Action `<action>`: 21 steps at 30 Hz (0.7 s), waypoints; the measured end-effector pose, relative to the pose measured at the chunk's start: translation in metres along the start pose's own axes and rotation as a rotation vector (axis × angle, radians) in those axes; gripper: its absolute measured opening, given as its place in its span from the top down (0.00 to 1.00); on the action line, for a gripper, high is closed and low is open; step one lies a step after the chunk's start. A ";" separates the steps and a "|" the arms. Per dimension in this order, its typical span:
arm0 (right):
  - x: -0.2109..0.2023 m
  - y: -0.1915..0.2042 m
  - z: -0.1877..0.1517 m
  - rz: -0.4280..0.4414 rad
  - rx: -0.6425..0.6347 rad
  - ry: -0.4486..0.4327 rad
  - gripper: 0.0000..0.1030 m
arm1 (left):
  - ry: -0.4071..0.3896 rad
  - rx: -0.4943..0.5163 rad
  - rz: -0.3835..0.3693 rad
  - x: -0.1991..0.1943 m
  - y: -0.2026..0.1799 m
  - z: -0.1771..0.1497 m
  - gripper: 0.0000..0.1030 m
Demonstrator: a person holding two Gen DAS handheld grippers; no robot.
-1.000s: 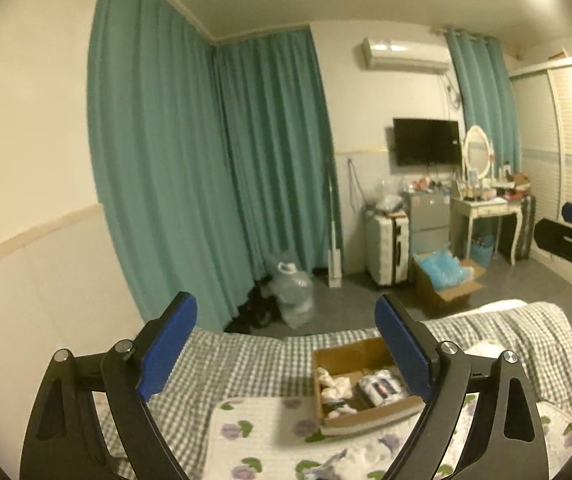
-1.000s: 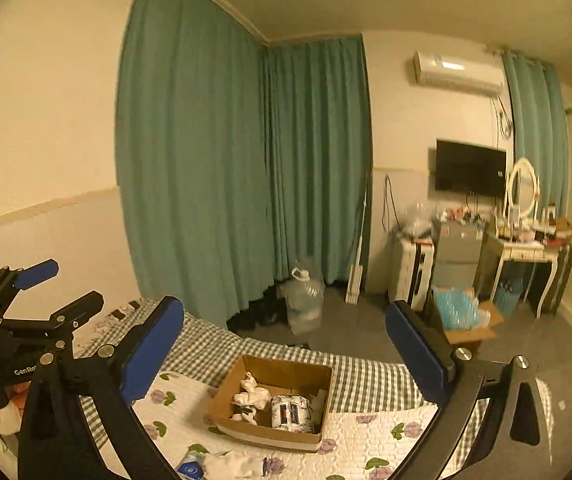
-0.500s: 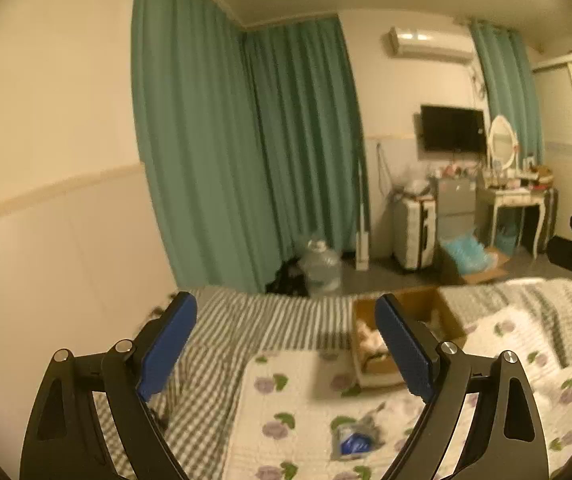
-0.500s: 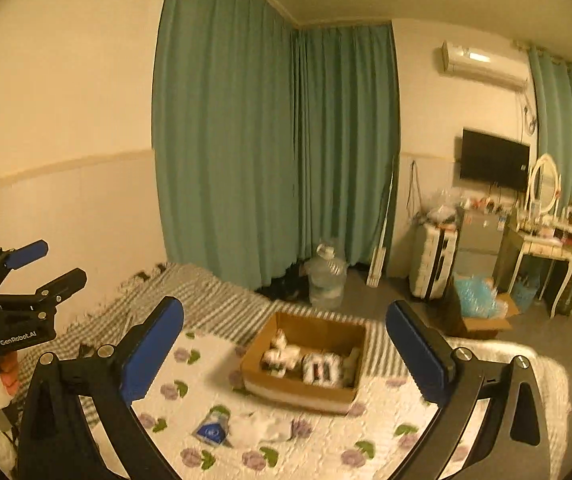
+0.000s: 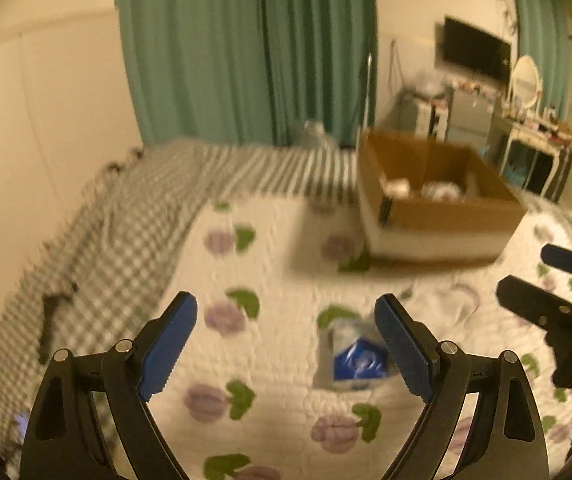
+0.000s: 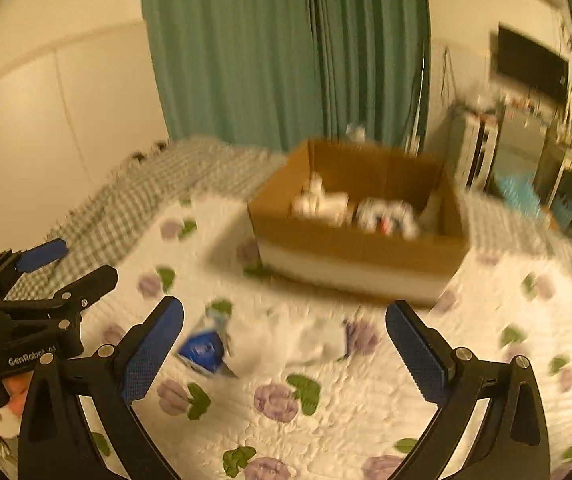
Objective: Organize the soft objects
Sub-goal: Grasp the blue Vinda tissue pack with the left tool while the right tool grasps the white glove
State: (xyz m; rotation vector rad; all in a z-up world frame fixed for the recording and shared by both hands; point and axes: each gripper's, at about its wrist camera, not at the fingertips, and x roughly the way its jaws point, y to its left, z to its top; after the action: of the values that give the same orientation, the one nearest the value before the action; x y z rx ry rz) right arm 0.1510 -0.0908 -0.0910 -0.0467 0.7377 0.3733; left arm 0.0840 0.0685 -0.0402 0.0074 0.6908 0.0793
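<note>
A brown cardboard box stands on the floral quilt and holds several white soft items. A blue-and-white soft pack lies on the quilt in front of the box. A white soft item lies just right of it. My left gripper is open and empty above the quilt, the pack by its right finger. My right gripper is open and empty above the white item. Each gripper shows in the other's view, the right one and the left one.
A grey checked blanket covers the bed's left and far side by the cream wall. Green curtains hang behind. A dresser with a mirror, a TV and suitcases stand at the far right.
Both grippers have dropped and tilted down toward the bed. The box and the pack now look much nearer and larger. Both grippers stay open.
</note>
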 end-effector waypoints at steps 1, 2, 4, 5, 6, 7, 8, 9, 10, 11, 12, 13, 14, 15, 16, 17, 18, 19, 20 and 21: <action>0.014 -0.001 -0.006 0.012 0.008 0.026 0.01 | 0.024 -0.005 0.002 0.010 -0.002 -0.006 0.11; 0.028 -0.002 -0.011 0.022 0.011 0.049 0.02 | 0.047 -0.009 0.008 0.020 -0.003 -0.013 0.11; 0.049 -0.003 -0.021 0.038 0.008 0.085 0.04 | 0.085 -0.023 0.014 0.036 -0.003 -0.024 0.11; 0.064 -0.004 -0.027 0.047 0.005 0.112 0.06 | 0.101 -0.027 0.014 0.041 -0.004 -0.028 0.11; 0.073 -0.005 -0.030 0.052 0.005 0.129 0.07 | 0.118 -0.030 0.015 0.048 -0.005 -0.033 0.11; 0.082 -0.005 -0.034 0.055 0.006 0.145 0.08 | 0.128 -0.029 0.018 0.052 -0.006 -0.037 0.11; 0.095 -0.005 -0.038 0.057 0.008 0.170 0.08 | 0.137 -0.026 0.023 0.057 -0.006 -0.040 0.11; 0.101 -0.006 -0.041 0.058 0.008 0.184 0.09 | 0.145 -0.022 0.027 0.060 -0.007 -0.042 0.11; 0.111 -0.006 -0.045 0.069 0.013 0.200 0.09 | 0.153 -0.018 0.031 0.063 -0.008 -0.045 0.11; 0.116 -0.006 -0.048 0.079 0.021 0.205 0.09 | 0.158 -0.016 0.032 0.066 -0.008 -0.046 0.11; 0.121 -0.007 -0.050 0.084 0.025 0.207 0.09 | 0.161 -0.014 0.031 0.068 -0.008 -0.049 0.11; 0.124 -0.006 -0.051 0.083 0.024 0.205 0.09 | 0.164 -0.009 0.031 0.070 -0.009 -0.050 0.11; 0.126 -0.006 -0.052 0.083 0.020 0.202 0.09 | 0.168 -0.006 0.034 0.071 -0.010 -0.052 0.11; 0.127 -0.005 -0.052 0.084 0.017 0.203 0.09 | 0.171 -0.003 0.032 0.073 -0.012 -0.054 0.11; 0.130 -0.005 -0.053 0.086 0.013 0.205 0.09 | 0.175 -0.001 0.029 0.074 -0.013 -0.055 0.11; 0.133 -0.004 -0.054 0.088 0.012 0.205 0.10 | 0.180 0.002 0.026 0.077 -0.014 -0.056 0.11; 0.133 -0.004 -0.054 0.094 0.015 0.203 0.13 | 0.184 0.006 0.024 0.078 -0.016 -0.057 0.11; 0.133 -0.005 -0.055 0.099 0.021 0.195 0.15 | 0.185 0.009 0.024 0.079 -0.017 -0.058 0.11; 0.132 -0.005 -0.055 0.102 0.023 0.189 0.21 | 0.186 0.012 0.023 0.079 -0.020 -0.059 0.11; 0.131 -0.006 -0.055 0.111 0.029 0.178 0.34 | 0.189 0.017 0.019 0.079 -0.022 -0.060 0.11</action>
State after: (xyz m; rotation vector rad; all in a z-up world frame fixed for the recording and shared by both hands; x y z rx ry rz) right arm 0.2062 -0.0642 -0.2192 -0.0121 0.9238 0.4685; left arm 0.1081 0.0509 -0.1372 0.0226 0.8802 0.0929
